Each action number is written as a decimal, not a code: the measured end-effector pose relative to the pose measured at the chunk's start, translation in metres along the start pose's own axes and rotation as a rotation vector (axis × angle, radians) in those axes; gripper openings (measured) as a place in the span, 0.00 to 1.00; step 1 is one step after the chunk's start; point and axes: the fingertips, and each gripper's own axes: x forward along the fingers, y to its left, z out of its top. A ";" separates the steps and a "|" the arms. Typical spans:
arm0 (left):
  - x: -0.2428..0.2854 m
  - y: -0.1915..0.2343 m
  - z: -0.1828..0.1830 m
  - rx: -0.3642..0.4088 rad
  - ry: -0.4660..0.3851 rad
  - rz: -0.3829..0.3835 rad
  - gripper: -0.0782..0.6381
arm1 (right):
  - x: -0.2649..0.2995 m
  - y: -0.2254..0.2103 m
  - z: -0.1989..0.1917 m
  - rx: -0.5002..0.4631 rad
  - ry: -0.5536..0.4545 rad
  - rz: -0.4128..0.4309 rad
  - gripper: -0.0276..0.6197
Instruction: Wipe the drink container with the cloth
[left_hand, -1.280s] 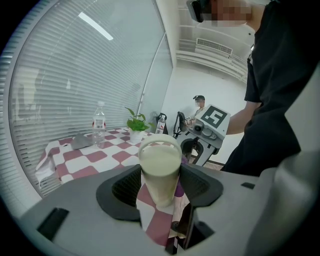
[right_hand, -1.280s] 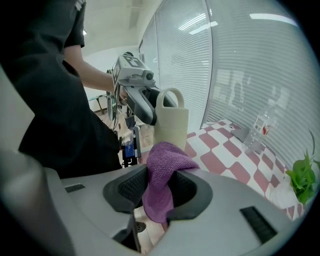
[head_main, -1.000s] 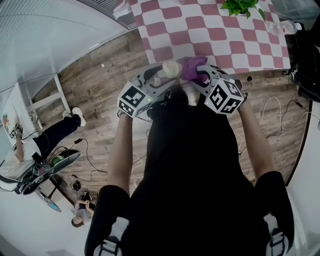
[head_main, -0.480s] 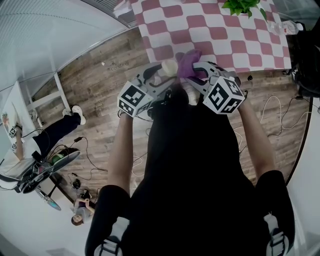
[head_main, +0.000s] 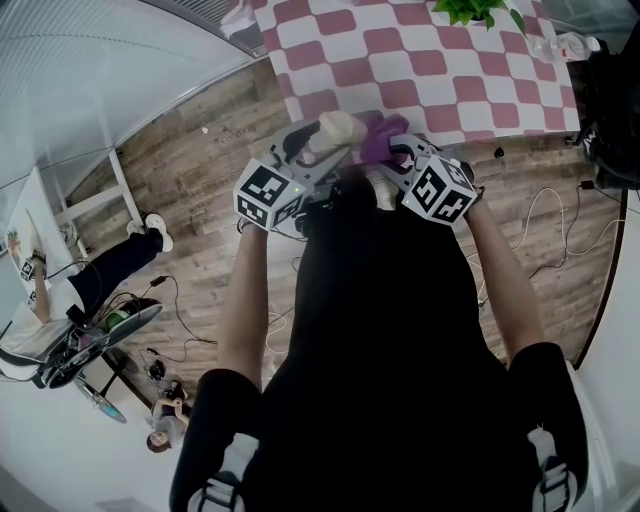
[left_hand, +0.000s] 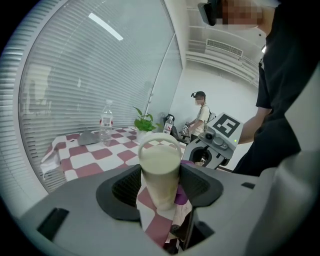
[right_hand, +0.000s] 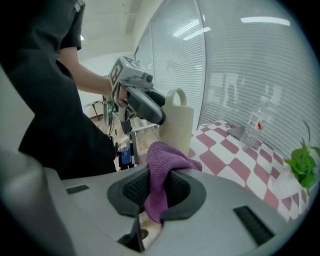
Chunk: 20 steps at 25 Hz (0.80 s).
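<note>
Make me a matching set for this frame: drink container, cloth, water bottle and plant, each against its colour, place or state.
Things
1. drink container
2. cloth
3. water bottle
4. plant

States
A. green leaves
B. purple, pinched in the right gripper
C. cream, clamped in the left gripper
D. clear, upright on the checked table

Pairs: 1-C, 2-B, 3-D, 4-A.

Note: the right gripper's jaws have just been closing on the cloth.

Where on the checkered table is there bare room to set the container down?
The table is bare across its middle, from near edge to plant. Crowded at the far right: plant, water bottle.
</note>
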 end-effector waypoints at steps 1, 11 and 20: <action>0.001 -0.001 0.001 0.004 0.001 0.005 0.48 | -0.004 -0.001 -0.003 0.014 -0.004 -0.010 0.14; 0.019 -0.018 0.008 0.085 0.014 0.054 0.48 | -0.099 -0.049 -0.002 0.176 -0.175 -0.260 0.13; 0.032 -0.039 0.007 0.174 0.034 0.112 0.48 | -0.162 -0.053 0.001 0.181 -0.251 -0.356 0.13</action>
